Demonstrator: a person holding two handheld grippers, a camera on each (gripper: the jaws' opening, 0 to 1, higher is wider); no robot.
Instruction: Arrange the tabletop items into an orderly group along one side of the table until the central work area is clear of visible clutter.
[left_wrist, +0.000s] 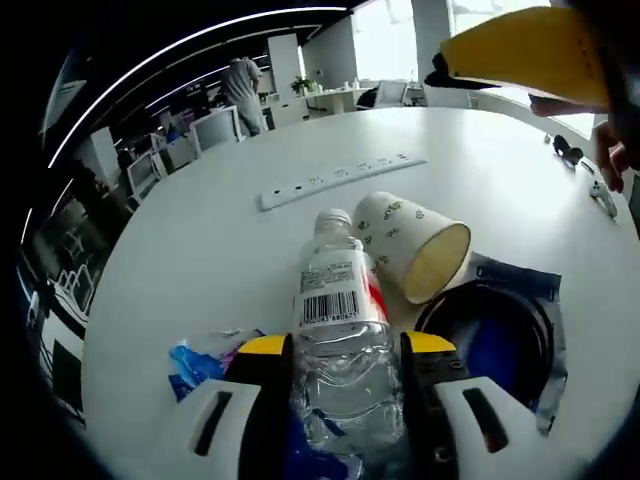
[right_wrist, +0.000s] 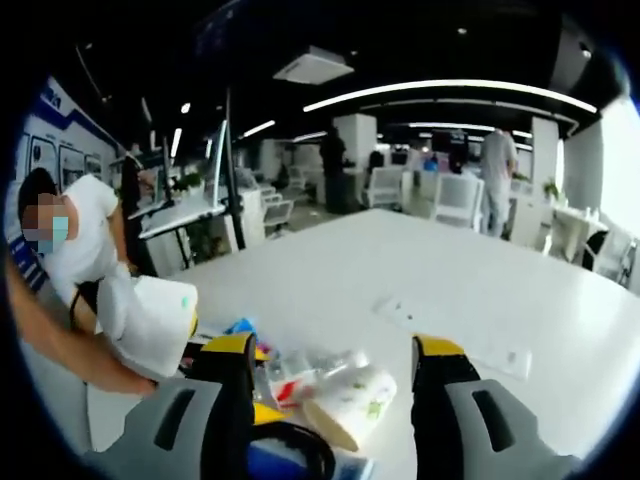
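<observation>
Left jaws clamp the water bottle (left_wrist: 338, 340) beside a tipped paper cup (left_wrist: 412, 247); right jaws gape wide above.

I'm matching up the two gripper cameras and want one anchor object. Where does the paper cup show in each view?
Left gripper view: the paper cup lies on its side right of centre, mouth facing the camera, beside the plastic bottle.
Right gripper view: the same cup lies low in the middle, between the jaws, mouth to the lower left.
Shared landmark: the white power strip lies beyond the cup.
</observation>
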